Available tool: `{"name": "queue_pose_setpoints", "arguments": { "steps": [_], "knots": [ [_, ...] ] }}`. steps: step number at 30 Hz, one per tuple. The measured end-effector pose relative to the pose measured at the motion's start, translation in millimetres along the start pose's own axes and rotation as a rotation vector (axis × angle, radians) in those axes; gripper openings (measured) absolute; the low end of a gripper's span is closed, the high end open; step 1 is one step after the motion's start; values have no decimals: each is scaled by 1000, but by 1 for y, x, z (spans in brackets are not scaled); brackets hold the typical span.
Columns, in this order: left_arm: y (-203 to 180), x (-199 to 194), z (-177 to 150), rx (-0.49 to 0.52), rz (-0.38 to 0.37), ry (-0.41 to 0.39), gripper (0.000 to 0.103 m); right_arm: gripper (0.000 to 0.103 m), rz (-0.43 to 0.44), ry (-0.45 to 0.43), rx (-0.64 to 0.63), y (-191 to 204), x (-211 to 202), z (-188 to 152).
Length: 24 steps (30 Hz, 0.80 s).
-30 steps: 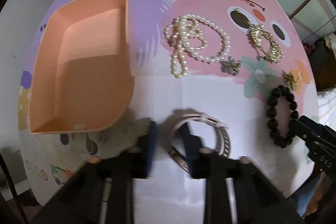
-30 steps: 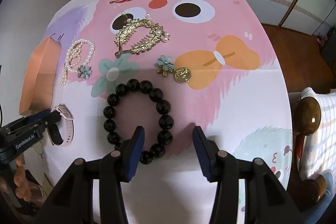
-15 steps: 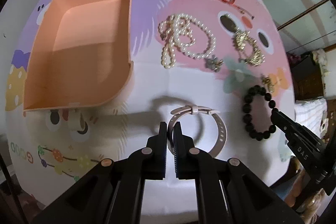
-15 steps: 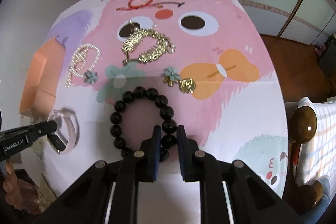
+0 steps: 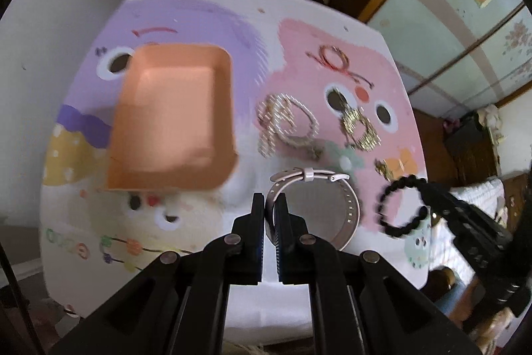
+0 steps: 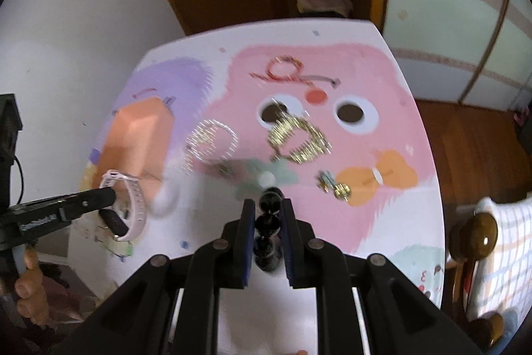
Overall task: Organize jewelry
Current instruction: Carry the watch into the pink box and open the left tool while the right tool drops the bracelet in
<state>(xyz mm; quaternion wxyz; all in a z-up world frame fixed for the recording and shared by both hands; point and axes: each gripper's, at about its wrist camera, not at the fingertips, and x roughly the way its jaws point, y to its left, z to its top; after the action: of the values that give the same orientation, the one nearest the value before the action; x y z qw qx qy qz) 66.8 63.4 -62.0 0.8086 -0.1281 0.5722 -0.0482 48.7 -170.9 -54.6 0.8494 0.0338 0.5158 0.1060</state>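
My left gripper is shut on the strap of a pink watch, which hangs in the air above the cartoon-print table. The open orange tray lies below and to the left. My right gripper is shut on a black bead bracelet, also lifted off the table. From the left wrist view that bracelet dangles at the right. On the table lie a pearl necklace, a gold hair comb, a red cord bracelet and small earrings.
A wall borders the table's left side, and a wooden door and shelves stand behind it. A wooden chair knob and checked cloth sit past the right edge. A person's hand grips the left tool.
Both grippers stood open around their items a second ago. They closed, the left on the watch strap and the right on the bead bracelet, then rose and lifted both off the table.
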Motion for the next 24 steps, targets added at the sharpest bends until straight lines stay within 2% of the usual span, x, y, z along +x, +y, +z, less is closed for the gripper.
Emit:
{"name": "queue_pose_setpoints", "arguments": {
  "steps": [12,24],
  "knots": [
    [70,-28,5,-103,72,-94,4,14,92,-138,-124,73,-43,43],
    [111,-13,14,-171,108,-149,4,14,156,-154,-201,145,-19,76]
  ]
}}
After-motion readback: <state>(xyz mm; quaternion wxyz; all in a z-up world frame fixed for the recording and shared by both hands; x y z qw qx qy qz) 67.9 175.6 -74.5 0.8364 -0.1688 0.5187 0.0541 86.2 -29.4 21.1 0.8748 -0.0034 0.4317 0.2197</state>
